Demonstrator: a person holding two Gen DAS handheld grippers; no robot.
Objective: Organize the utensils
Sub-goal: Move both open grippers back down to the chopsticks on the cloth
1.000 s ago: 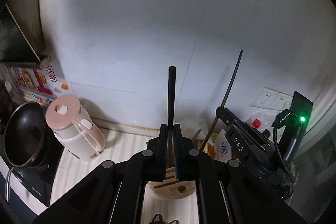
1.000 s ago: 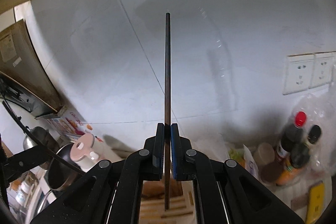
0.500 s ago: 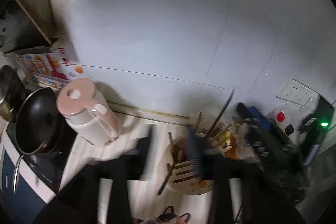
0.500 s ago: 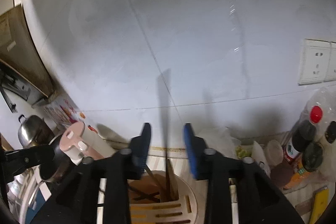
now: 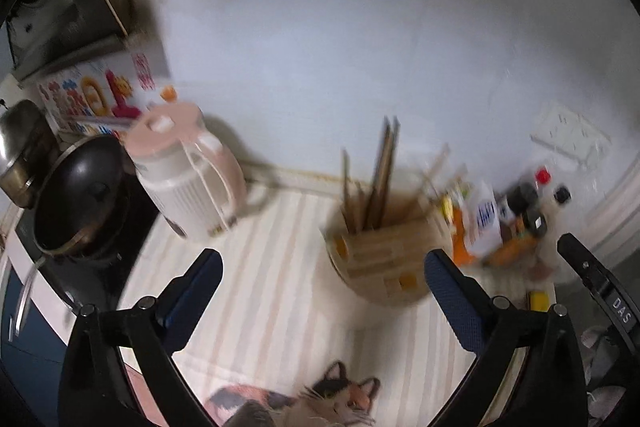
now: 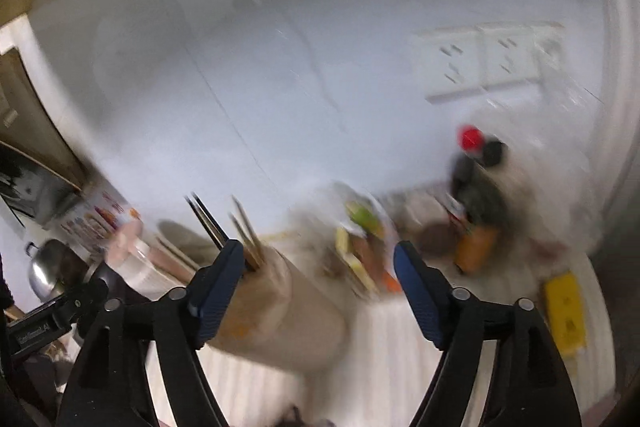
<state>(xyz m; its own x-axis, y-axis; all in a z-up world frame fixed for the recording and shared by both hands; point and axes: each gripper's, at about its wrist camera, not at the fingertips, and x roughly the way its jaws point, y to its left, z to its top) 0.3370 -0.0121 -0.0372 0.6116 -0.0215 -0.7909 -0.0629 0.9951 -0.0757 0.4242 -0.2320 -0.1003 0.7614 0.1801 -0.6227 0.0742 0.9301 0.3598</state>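
Opening both grippers, nothing between jaws | left gripper, right gripper | chopsticks stand in holder | advice: pull away clear of sticks

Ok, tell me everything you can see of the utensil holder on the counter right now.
The utensil holder is a round, pale beige tub, plastic or wood by its look, with slotted cut-outs in its top and side. It stands upright on the striped counter, near the wall. Several brown chopsticks stand in it, leaning. Packets and bottles crowd one side. Neither gripper touches it. Motion blur hides finer detail.
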